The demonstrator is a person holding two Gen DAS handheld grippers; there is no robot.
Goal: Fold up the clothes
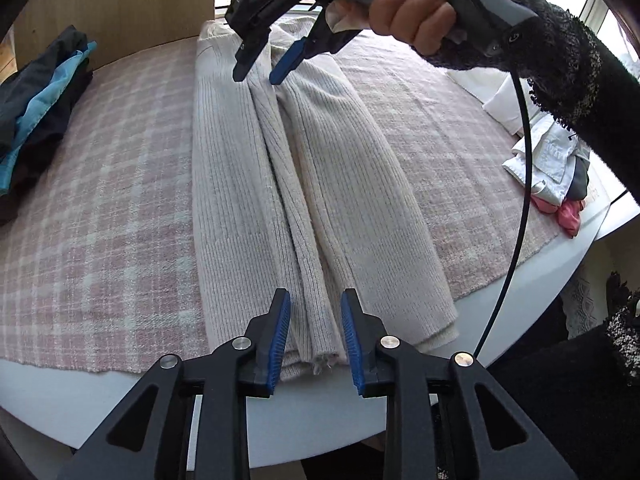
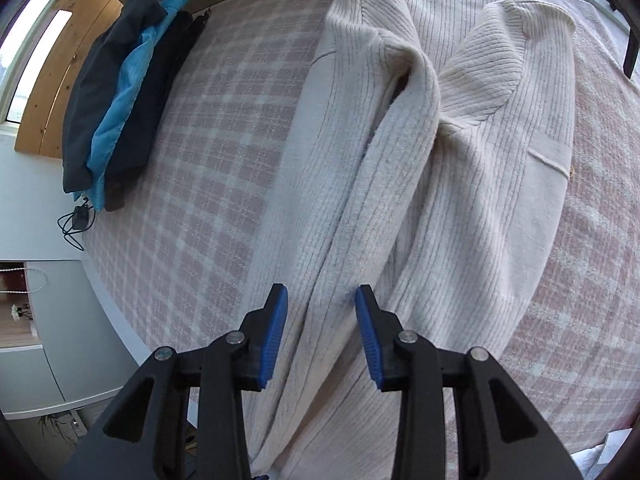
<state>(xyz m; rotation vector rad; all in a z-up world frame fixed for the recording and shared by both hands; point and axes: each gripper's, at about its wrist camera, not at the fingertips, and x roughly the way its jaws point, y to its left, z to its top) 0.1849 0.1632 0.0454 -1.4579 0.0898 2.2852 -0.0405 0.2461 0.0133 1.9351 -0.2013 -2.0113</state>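
Observation:
A cream ribbed knit sweater (image 1: 304, 184) lies flat on a pink plaid cloth, its sides folded in to a long strip with a sleeve along the middle. My left gripper (image 1: 316, 332) is open over the sweater's near hem, astride the middle fold. My right gripper (image 1: 258, 70) is open above the far end of the sweater. In the right wrist view the right gripper (image 2: 322, 320) is open above the sleeve (image 2: 384, 184), with the collar (image 2: 516, 32) beyond.
A pile of dark and blue clothes (image 1: 36, 112) lies at the left on the plaid cloth (image 1: 100, 216), also in the right wrist view (image 2: 124, 96). White and pink clothes (image 1: 552, 176) lie at the right edge. The white table edge (image 1: 320, 412) is near me.

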